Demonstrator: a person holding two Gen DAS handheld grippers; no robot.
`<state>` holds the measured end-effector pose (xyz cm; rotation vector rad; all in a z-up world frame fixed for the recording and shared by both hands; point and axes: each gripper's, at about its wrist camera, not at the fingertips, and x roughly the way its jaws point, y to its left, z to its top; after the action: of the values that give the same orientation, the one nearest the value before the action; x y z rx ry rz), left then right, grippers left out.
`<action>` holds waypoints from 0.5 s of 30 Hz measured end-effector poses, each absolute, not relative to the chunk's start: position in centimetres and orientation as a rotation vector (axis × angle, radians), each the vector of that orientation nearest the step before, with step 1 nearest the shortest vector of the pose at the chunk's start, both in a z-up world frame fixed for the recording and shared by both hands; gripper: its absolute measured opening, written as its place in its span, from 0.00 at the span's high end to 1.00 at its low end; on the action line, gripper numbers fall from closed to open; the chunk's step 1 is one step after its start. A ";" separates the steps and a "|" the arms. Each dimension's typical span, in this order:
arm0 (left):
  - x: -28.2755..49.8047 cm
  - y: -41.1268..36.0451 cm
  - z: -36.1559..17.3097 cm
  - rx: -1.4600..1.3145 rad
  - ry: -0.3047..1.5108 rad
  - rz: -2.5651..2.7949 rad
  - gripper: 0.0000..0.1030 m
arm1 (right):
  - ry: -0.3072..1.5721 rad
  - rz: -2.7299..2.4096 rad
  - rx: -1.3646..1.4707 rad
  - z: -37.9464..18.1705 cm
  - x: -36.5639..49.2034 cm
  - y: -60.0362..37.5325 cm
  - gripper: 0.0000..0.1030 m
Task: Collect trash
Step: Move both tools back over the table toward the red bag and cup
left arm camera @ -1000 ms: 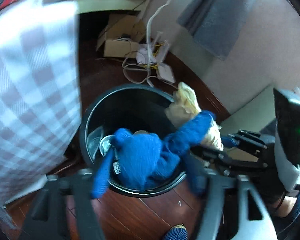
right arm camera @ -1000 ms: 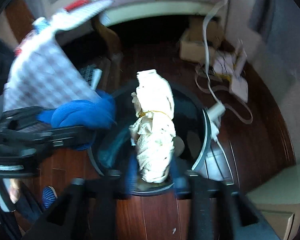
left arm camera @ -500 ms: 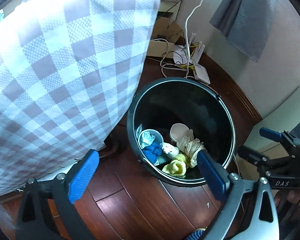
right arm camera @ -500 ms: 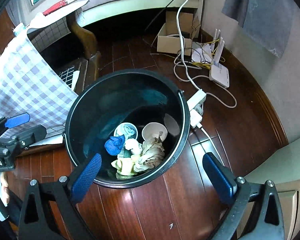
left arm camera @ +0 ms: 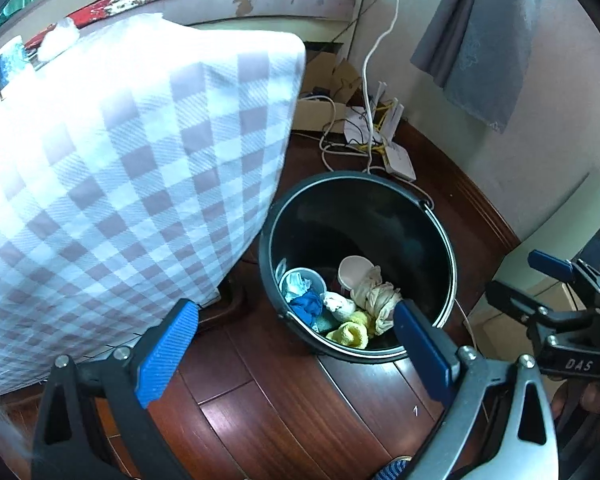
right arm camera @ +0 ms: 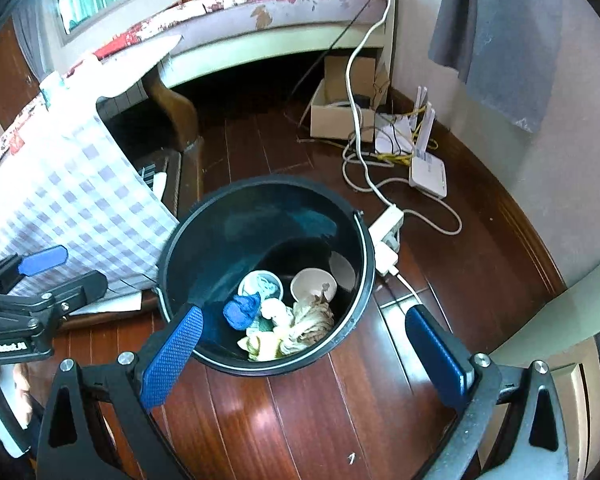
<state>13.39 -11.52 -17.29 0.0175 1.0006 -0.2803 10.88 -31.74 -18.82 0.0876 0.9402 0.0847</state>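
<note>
A black bin (left arm camera: 440, 232) (right arm camera: 364, 248) stands on the wooden floor. Inside lie a blue cloth (left arm camera: 306, 306) (right arm camera: 242, 310), a beige crumpled cloth (left arm camera: 380, 296) (right arm camera: 312, 322), a yellow item (left arm camera: 350, 334), a white wad (left arm camera: 338, 306) and two paper cups (left arm camera: 354, 270) (right arm camera: 314, 284). My left gripper (left arm camera: 294, 352) is open and empty above the bin's near rim. My right gripper (right arm camera: 304, 354) is open and empty over the bin's near edge. Each gripper shows in the other's view, the right one (left arm camera: 548, 276) and the left one (right arm camera: 40, 264).
A checked cloth (left arm camera: 120, 184) (right arm camera: 72, 200) hangs over a table at the left. A router (right arm camera: 428, 172), cables, a power strip (right arm camera: 388, 228) and a cardboard box (right arm camera: 340, 116) lie by the far wall. A bed (right arm camera: 280, 0) is behind. A grey cloth (left arm camera: 480, 40) hangs at the right.
A second ago my left gripper held the blue cloth and my right the beige cloth over the bin. Both were let go and lie in the bin; both grippers opened and drew back.
</note>
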 end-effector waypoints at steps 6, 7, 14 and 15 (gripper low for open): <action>12.2 -10.4 -15.9 0.015 0.964 -0.265 0.04 | 0.892 0.099 0.090 -17.4 9.8 -30.5 0.01; 12.0 -10.3 -15.7 0.015 0.958 -0.260 0.04 | 0.886 0.103 0.085 -17.2 9.7 -30.2 0.01; 11.1 -8.5 -14.3 -0.009 0.927 -0.231 0.04 | 0.831 0.120 0.085 -15.6 9.3 -28.3 0.01; 11.0 -8.1 -14.0 -0.015 0.917 -0.228 0.04 | 0.821 0.120 0.086 -15.3 9.3 -28.0 0.01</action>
<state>10.97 -8.10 -13.96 -0.0146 0.9173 -0.2275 9.33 -28.02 -15.28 0.0857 0.8215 0.1204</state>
